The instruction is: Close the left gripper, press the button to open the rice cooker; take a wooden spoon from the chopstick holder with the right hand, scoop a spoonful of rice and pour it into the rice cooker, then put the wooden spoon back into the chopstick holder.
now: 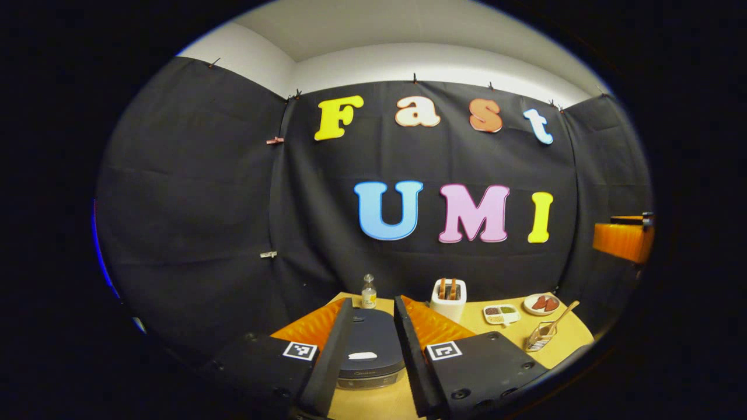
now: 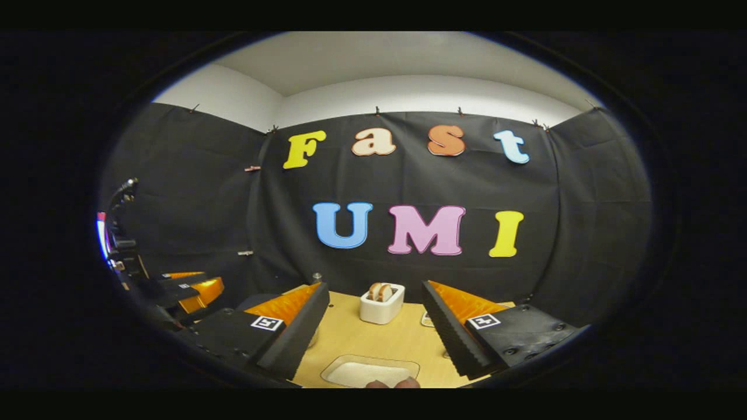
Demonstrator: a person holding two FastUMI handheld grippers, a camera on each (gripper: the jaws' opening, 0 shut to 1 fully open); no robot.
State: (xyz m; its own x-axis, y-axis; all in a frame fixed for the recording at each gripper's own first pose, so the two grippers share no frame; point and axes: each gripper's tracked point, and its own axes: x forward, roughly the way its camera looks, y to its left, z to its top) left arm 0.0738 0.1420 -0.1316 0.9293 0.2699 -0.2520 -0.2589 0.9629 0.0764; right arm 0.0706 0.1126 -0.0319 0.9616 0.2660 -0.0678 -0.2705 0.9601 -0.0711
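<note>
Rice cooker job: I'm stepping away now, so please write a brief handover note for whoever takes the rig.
Left gripper: open, holding nothing, aimed at the rice cooker, lid down.
Right gripper: open, holding nothing, above the rice tray.
Wooden spoon stands in the chopstick holder, right of the cooker.
Done: nothing.
Left: close the left gripper, press the button, take the spoon, scoop, pour, return it.

One rice cooker (image 1: 371,349), one bottle (image 1: 368,292), one toaster (image 1: 449,298), one chopstick holder (image 1: 540,337), one wooden spoon (image 1: 564,317), two dishes (image 1: 501,314).
</note>
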